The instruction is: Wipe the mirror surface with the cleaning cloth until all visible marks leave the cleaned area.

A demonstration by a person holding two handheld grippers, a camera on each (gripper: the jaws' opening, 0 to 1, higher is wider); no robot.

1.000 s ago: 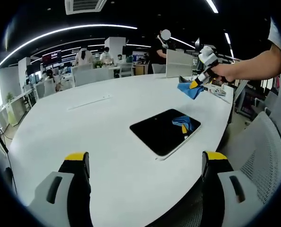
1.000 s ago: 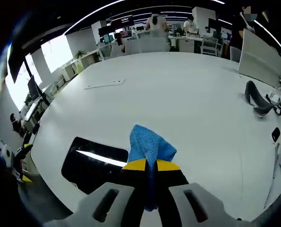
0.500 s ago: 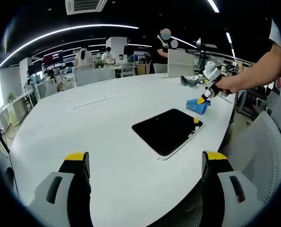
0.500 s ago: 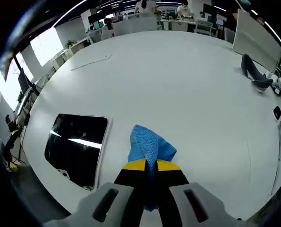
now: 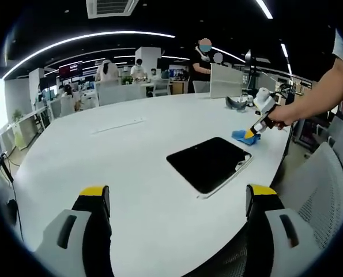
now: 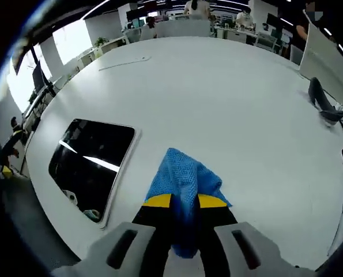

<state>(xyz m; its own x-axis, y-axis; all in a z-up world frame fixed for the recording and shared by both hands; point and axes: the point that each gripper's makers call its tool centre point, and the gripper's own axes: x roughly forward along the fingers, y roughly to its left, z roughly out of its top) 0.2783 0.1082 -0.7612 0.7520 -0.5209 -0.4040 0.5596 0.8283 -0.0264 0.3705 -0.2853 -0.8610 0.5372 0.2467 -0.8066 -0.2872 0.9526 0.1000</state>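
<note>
The cloth is pinched between the closed jaws of the right gripper, its free end spread on the table just ahead of the tips. The mirror lies flat to the left of that gripper, apart from the cloth. The left gripper is held wide with nothing between its jaws, the mirror seen ahead of it and the right gripper with the cloth just beyond the mirror's far right corner.

text: none readable | wall screen far across the office: lit reddish, its lettering too small and blurred to make out | table, mirror, cloth: bear no label, brand or number that can be read
</note>
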